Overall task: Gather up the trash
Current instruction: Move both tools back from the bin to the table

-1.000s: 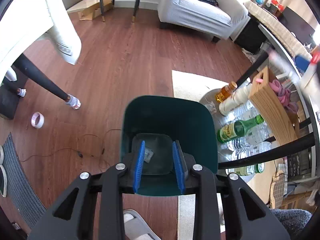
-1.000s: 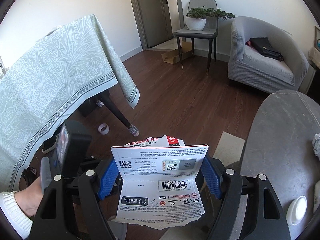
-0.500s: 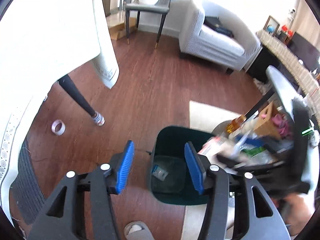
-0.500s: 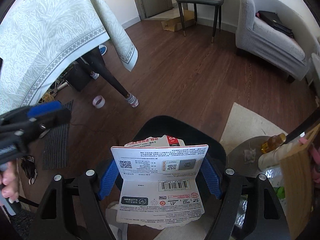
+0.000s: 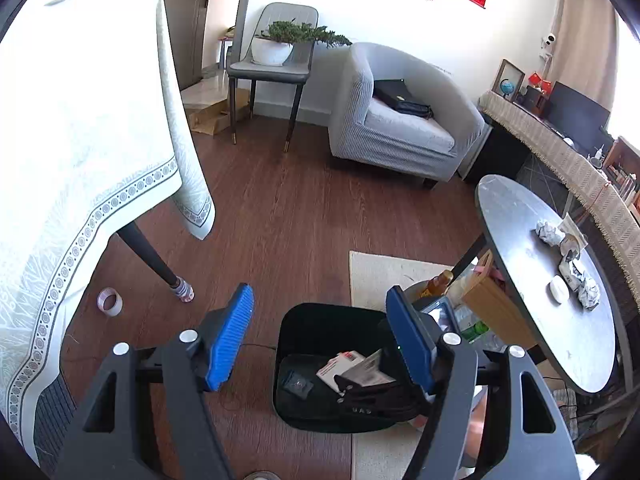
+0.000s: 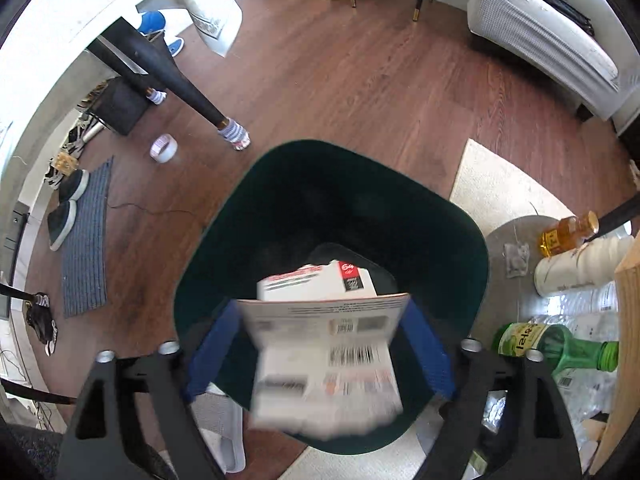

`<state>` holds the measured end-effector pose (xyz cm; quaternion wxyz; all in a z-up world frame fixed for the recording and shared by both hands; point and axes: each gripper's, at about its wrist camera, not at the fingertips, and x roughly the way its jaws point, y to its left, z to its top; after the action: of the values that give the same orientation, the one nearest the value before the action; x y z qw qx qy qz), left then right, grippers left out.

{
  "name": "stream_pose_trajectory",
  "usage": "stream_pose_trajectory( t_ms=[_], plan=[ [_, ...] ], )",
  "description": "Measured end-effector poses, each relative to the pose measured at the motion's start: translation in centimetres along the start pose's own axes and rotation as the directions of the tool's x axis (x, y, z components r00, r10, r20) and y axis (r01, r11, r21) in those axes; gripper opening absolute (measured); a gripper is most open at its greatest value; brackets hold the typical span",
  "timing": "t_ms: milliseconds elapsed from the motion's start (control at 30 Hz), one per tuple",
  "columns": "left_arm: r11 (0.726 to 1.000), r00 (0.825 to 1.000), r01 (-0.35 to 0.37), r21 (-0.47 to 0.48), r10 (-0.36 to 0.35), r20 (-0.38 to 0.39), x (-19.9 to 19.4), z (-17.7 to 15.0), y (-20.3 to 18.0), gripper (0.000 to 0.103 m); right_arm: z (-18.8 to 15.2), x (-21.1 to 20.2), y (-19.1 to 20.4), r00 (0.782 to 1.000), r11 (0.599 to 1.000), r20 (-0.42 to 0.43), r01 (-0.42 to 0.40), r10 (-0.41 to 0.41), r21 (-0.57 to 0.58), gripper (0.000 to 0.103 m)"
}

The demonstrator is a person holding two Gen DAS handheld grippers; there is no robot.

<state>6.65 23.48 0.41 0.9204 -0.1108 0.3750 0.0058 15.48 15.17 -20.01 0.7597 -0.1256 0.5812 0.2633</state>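
A dark green trash bin [image 5: 304,332] stands on the wood floor beside a round grey table [image 5: 520,224]; it also shows in the right wrist view [image 6: 320,184]. My right gripper [image 6: 320,356] is over the bin, jaws spread, with the white printed paper packaging [image 6: 324,360] blurred between them and seemingly loose. In the left wrist view that packaging [image 5: 348,364] and the right gripper's dark body are inside the bin mouth. My left gripper [image 5: 320,336] is open and empty, above and left of the bin. Crumpled paper [image 5: 550,232] lies on the round table.
A clothed table with a black leg [image 5: 152,256] stands left. A tape roll [image 5: 109,301] lies on the floor. Bottles [image 6: 560,344] and a wooden box [image 5: 492,304] sit under the round table. A grey armchair [image 5: 400,128] and a chair stand behind. A cream rug [image 5: 384,272] lies by the bin.
My left gripper let go of the bin, opened wide and drew back upward. My right gripper carried the packaging down over the bin, and its jaws have spread; the packaging now looks blurred.
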Motion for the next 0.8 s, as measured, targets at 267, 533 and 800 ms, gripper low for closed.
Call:
stream_pose_trajectory(
  t_ms=[267,533,800],
  plan=[
    [1.000,0.999,0.007,-0.023,-0.006,0.046,-1.5,0.6,0.2,0.073,0.1,-1.5,-0.6,0.998,0.999,0.060,-0.032,0.033,-0.012,0.092],
    [0.999,0.993,-0.019,-0.043,0.024,0.115,-3.7,1.3,0.7,0.073,1.1,-6.3,1.1,0.982,0.996,0.179,-0.057,0.068,-0.066,0.092],
    [0.998,0.978,-0.031,-0.054,0.042,0.205,-6.2,2.1,0.3,0.074,1.5,-12.7,2.3,0.944,0.992,0.327,-0.012,0.053,-0.124,0.092]
  ],
)
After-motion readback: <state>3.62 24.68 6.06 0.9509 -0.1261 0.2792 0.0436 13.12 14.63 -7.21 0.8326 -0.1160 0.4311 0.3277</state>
